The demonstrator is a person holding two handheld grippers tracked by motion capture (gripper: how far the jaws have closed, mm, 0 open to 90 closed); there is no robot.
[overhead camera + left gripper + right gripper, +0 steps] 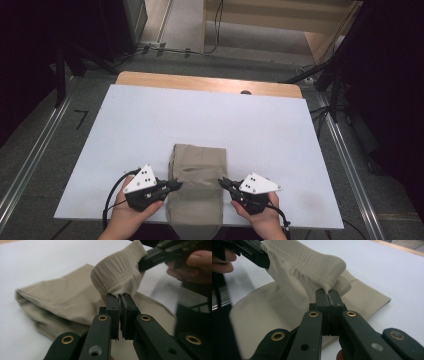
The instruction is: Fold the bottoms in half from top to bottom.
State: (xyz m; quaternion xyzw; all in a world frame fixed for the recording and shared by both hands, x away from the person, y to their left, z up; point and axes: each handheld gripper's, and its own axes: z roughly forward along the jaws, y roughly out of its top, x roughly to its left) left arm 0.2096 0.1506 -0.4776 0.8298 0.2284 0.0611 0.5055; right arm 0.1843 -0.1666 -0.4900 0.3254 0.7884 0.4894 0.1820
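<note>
A beige, soft knit garment [196, 185] with a ribbed mesh-textured waistband lies folded into a tall rectangle in the lower middle of the high view, on a white matte table sheet [150, 125]. Its near end hangs over the table's bottom edge. In that view the cloth is smooth and flat toward the upper end, with a shallow crease across its middle.

In the left gripper view the garment [65, 300] spreads from the middle to the left of the frame as limp, fine-woven fabric, and its waistband [117, 272] rises in a rounded hump with a dotted mesh weave and a pale stitched seam. In the right gripper view the same waistband [312, 267] arches from the upper left down to the centre, and the flat body of the cloth runs out to a squared corner at the right.

The left gripper [170, 186], black plastic with brass-coloured rivets and a grey three-cornered plate on top, sits at the garment's left edge in the high view; its jaws are pressed together on a pinch of the waistband edge. The right gripper [225, 184], of the same build, sits at the cloth's right edge, with its jaws likewise clamped tight on the waistband. A hand [127, 215] holds each from the bottom of the frame.

Beyond the sheet, a strip of light wooden tabletop [210, 82] shows at the upper edge.
</note>
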